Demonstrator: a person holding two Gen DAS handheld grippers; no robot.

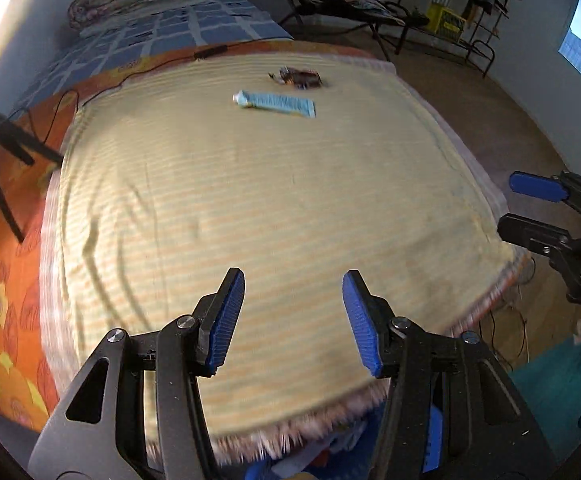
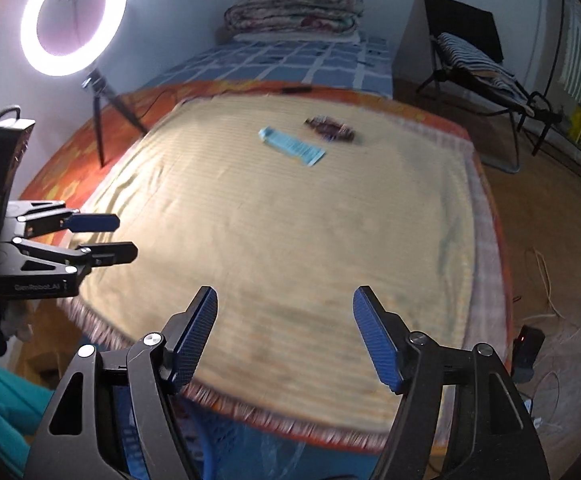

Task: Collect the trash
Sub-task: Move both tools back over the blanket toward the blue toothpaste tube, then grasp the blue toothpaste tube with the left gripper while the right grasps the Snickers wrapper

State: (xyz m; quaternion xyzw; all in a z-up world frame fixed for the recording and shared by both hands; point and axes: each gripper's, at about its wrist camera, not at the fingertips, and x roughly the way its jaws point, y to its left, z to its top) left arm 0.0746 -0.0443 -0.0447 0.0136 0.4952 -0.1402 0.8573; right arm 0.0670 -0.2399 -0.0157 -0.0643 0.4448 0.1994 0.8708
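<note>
Looking from left to right, a ring light (image 2: 73, 16) glows on its stand at the far left, and a big yellow striped cloth (image 1: 274, 208) covers the orange flowered bed (image 1: 2, 280). The left gripper (image 1: 293, 316) hangs over the near edge of the cloth with its blue pads spread apart and nothing between them. Far across the cloth lies a light blue tube (image 1: 276, 103), and just behind it sits a dark crumpled wrapper (image 1: 300, 77). The two look close together, maybe touching. The right gripper (image 2: 284, 334) is spread wide too and holds nothing. A blue basket (image 2: 226, 440) peeks out below the cloth edge, maybe for the trash. I think this is the step of reaching out for the next piece. Next, one gripper must go far forward, drop low over the tube or the wrapper, and pinch it.
</note>
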